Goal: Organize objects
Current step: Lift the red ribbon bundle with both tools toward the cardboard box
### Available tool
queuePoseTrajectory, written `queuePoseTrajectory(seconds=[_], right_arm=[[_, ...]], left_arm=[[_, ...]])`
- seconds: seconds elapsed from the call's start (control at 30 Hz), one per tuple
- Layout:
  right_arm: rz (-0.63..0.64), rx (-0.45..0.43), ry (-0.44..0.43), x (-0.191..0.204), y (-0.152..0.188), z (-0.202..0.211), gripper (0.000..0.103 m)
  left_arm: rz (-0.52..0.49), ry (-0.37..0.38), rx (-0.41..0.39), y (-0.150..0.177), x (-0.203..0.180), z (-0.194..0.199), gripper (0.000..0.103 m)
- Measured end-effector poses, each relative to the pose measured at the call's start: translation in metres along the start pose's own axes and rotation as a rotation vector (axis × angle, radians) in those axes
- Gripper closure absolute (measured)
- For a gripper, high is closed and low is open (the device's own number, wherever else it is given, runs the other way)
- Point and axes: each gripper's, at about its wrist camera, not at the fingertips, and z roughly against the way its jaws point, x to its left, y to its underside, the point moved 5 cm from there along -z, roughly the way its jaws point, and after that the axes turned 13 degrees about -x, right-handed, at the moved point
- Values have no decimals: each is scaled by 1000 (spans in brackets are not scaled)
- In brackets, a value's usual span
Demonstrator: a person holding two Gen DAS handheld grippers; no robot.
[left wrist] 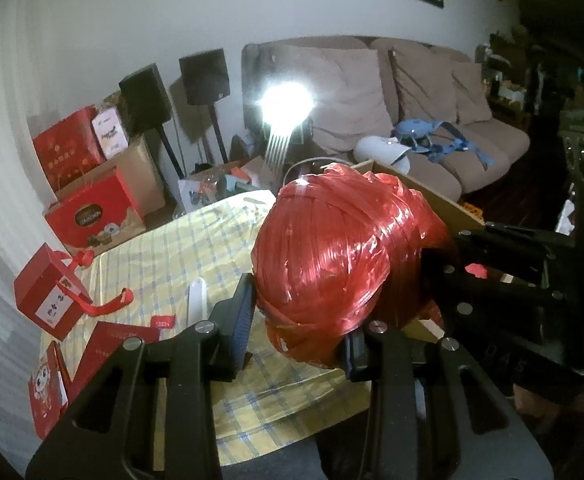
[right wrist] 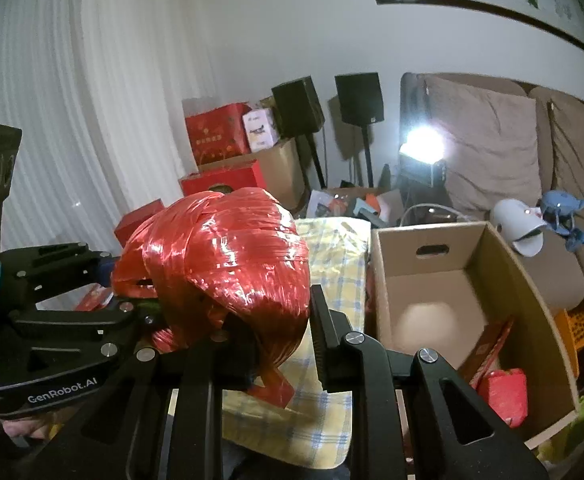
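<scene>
A big ball of shiny red plastic twine [left wrist: 332, 256] [right wrist: 228, 264] hangs above the yellow checked tablecloth [left wrist: 180, 248]. Both grippers hold it from opposite sides. My left gripper [left wrist: 300, 332] is shut on its lower part, with both pads against the twine. My right gripper [right wrist: 268, 332] is shut on the ball too; its left finger is hidden behind the twine. Each gripper shows in the other's view, the right gripper [left wrist: 472, 264] at the ball's right and the left gripper [right wrist: 104, 276] at its left. An open cardboard box [right wrist: 432, 248] stands just right of the ball.
Red packets [right wrist: 504, 396] lie in the box's near corner. Red gift boxes [left wrist: 48, 296] and red envelopes [left wrist: 120, 344] sit on the table's left side. Behind are a sofa [left wrist: 412, 92], a glaring lamp [left wrist: 288, 100], speakers [left wrist: 204, 76] and stacked cartons [left wrist: 92, 208].
</scene>
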Motion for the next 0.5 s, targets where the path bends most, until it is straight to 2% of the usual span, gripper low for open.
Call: queuePoseTrajectory(seconds=[0.5], right_arm=[[5,-58,5,-20,-17,19,81]], left_arm=[[-30,34,-63,-20,-22,4,69]])
